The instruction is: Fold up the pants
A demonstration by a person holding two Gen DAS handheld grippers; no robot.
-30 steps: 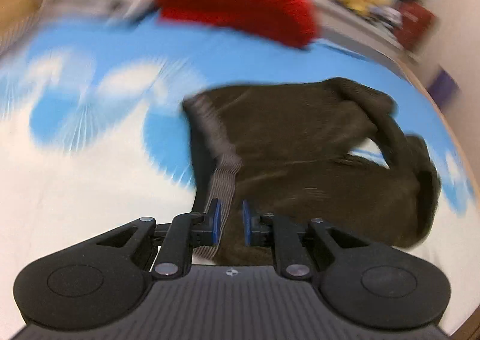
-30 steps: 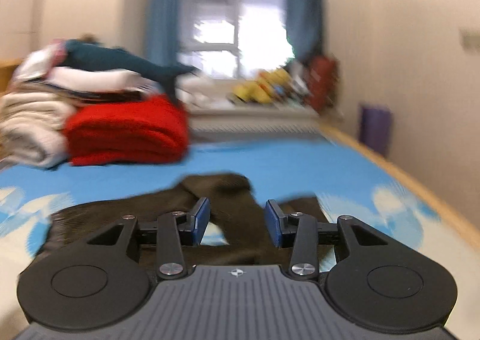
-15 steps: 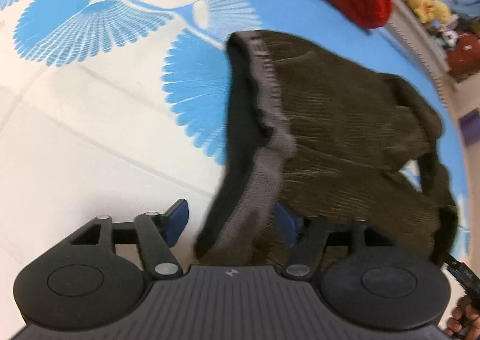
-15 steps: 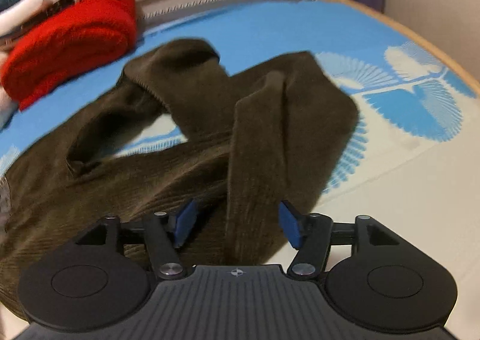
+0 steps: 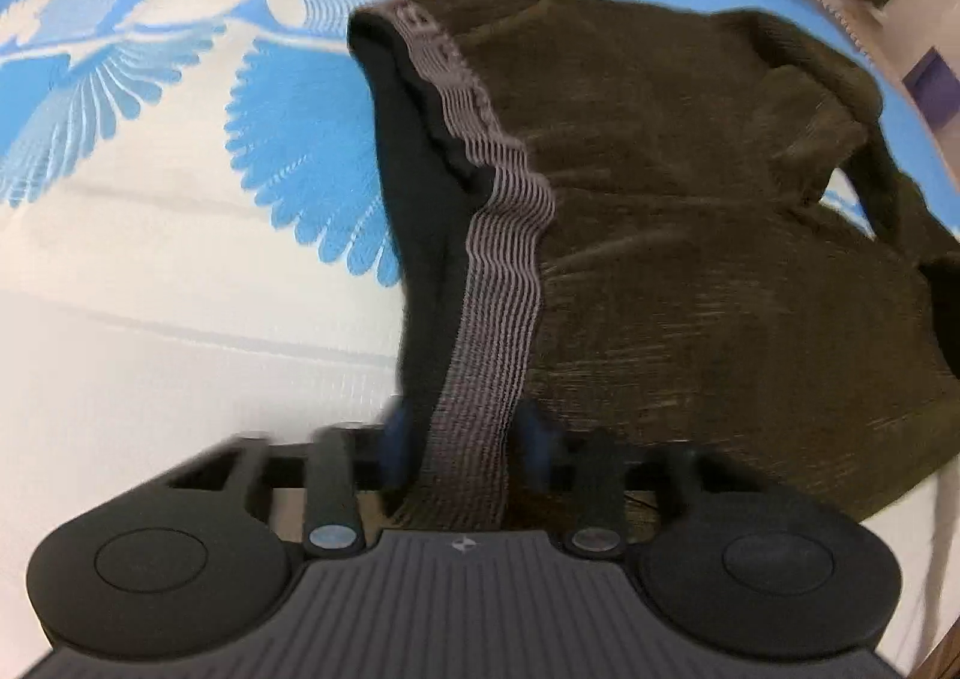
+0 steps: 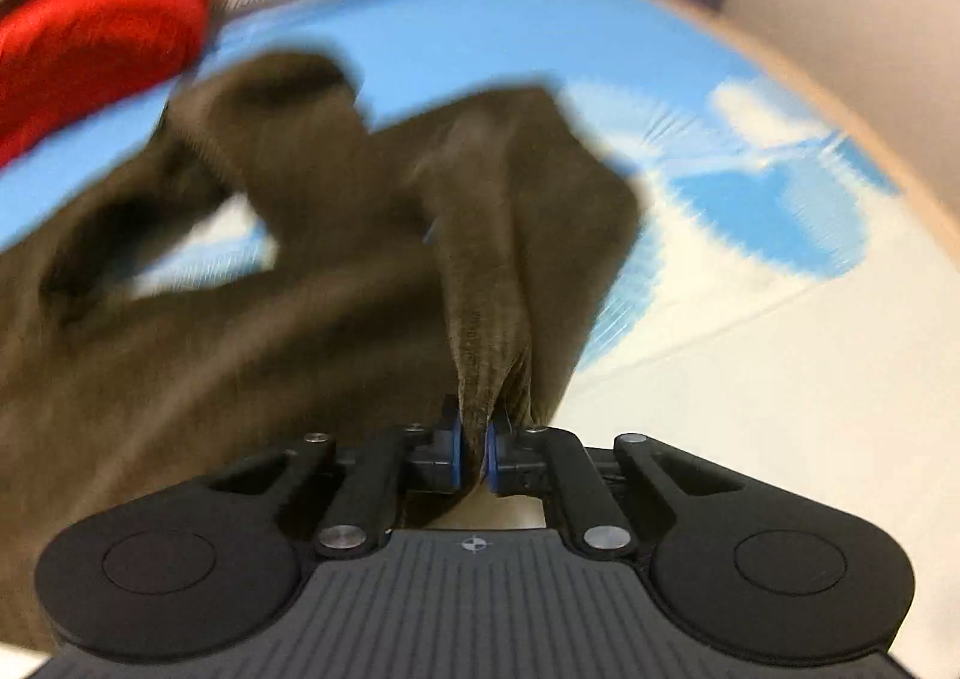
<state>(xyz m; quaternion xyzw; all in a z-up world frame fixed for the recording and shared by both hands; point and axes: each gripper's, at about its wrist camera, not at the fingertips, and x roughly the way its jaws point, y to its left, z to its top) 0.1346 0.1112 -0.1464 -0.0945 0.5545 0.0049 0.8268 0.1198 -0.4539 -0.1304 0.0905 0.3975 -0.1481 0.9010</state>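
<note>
1. We're looking at brown pants [image 5: 690, 235] lying rumpled on a bedspread [image 5: 180, 271] with a blue and white feather print.
2. Our left gripper [image 5: 465, 445] is closing its jaws on the grey striped waistband [image 5: 498, 283]. The band is running right between the blue pads, though the picture's too blurry there to say the pads are pressing yet.
3. Our right gripper [image 6: 474, 451] is clamping down tight on a pinched fold of a pant leg [image 6: 489, 319], and the fabric is rising in a ridge out of the jaws.
4. The legs are sprawling crookedly toward the far side, one bent over.
5. A red folded blanket [image 6: 90, 55] is sitting beyond the pants, near the bed's far end.
</note>
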